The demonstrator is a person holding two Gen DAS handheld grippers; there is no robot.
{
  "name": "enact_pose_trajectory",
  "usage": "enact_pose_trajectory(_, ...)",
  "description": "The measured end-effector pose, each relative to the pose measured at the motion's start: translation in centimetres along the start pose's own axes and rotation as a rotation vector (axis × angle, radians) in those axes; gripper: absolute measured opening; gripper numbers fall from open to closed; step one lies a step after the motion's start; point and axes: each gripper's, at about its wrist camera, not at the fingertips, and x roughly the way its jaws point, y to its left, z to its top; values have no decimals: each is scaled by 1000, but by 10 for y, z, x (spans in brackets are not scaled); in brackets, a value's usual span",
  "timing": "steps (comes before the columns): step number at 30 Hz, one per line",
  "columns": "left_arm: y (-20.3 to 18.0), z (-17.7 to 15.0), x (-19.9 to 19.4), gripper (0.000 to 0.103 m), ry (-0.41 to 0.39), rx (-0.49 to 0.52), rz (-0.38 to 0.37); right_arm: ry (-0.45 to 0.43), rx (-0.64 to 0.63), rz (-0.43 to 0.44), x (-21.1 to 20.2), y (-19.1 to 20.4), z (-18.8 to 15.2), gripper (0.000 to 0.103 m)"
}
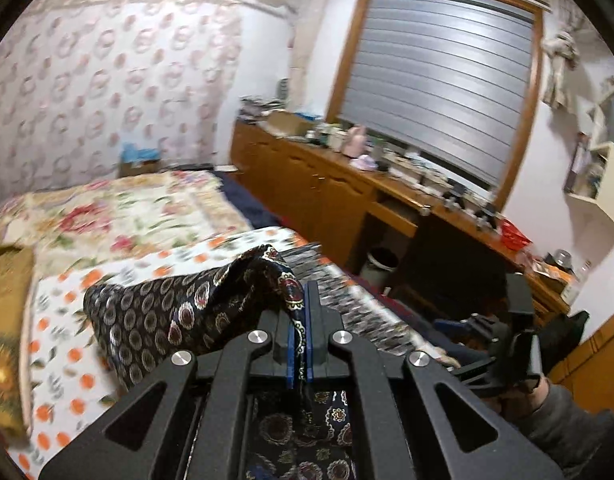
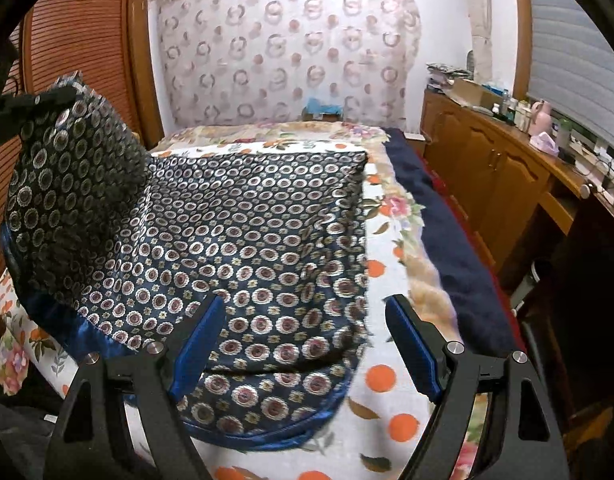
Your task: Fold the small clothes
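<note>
Over the bed, my left gripper pinched the patterned cloth by one corner, raised to fold it; right gripper hung w/ jaws wide apart, holding nothing.

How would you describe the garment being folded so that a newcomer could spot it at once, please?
Start at the bed, spread with a white sheet of orange dots. On it lies the dark cloth, one corner lifted in the left tool. Its rows of small round medallions and shiny blue trim set it apart from the floral bedding.
</note>
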Motion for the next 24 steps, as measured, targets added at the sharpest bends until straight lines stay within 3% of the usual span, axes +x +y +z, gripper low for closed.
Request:
enact_pose_trajectory(5,-33,10,14,4,14,61,-55,-17,21,2,-7,-10,-5,84)
enact_pose_trajectory(9,-41,3,27,4,43,92,-34,-16,34,4,-5,-15,-9,84)
enact_pose_trajectory(11,-40,-4,38,11,87,103,2,-14,41,8,-5,-17,-10,84)
enact_pose_trajectory(14,-33,-16,44,30,119,98,36,-10,48,10,-2,-18,-8,84)
enact_pose_trajectory(15,-28,-20,42,45,117,84,39,-10,49,10,-1,-20,-7,84)
enact_pose_trajectory(17,-20,-24,39,59,112,62,45,-11,50,13,-1,-20,-5,84)
enact_pose_trajectory(19,-13,-29,35,79,108,45,57,-13,49,13,0,-18,-2,84)
enact_pose_trajectory(24,4,-45,22,81,100,39,133,-15,37,27,5,-12,2,84)
